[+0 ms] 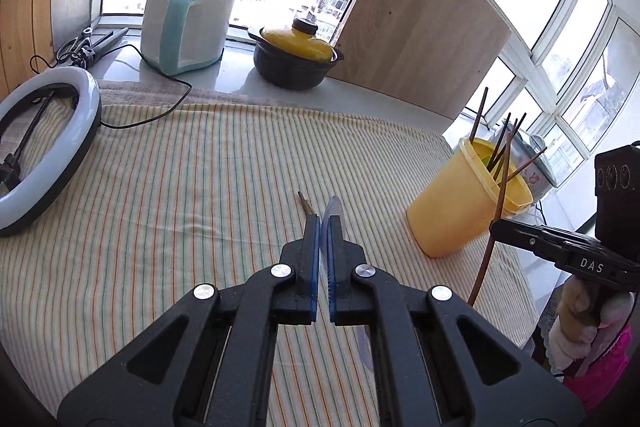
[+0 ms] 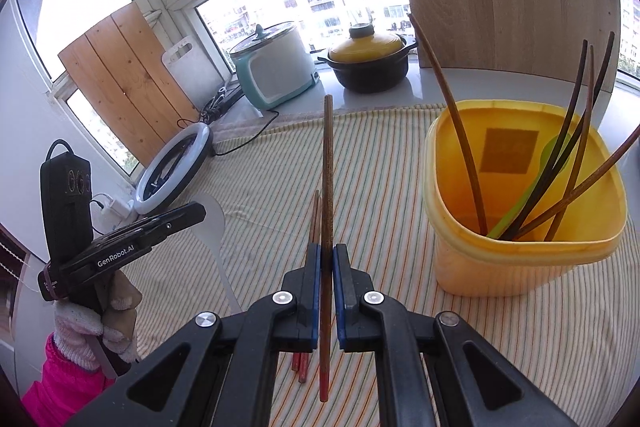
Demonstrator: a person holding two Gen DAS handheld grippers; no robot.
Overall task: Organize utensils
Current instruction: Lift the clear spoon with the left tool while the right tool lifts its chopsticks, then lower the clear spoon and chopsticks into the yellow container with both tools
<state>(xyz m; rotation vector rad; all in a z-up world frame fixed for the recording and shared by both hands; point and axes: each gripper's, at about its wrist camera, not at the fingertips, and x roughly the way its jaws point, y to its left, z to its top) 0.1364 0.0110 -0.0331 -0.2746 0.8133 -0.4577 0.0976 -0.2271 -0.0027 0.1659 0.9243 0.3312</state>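
Note:
My right gripper (image 2: 328,247) is shut on a brown chopstick (image 2: 328,163) with a red end and holds it lifted, left of the yellow tub (image 2: 520,267). The tub holds several chopsticks and a green spoon (image 2: 520,203). Two more chopsticks (image 2: 315,215) lie on the striped cloth under the gripper. My left gripper (image 1: 323,221) is closed on a clear plastic rice paddle (image 1: 333,209); the paddle also shows in the right wrist view (image 2: 212,223). In the left wrist view the right gripper (image 1: 496,225) holds its chopstick (image 1: 500,195) beside the tub (image 1: 460,211).
A ring light (image 1: 48,147) lies at the cloth's left edge with its cable. A rice cooker (image 1: 184,23), a yellow-lidded black pot (image 1: 298,57) and a leaning wooden board (image 1: 424,35) stand along the window sill behind. The table edge drops off at the right.

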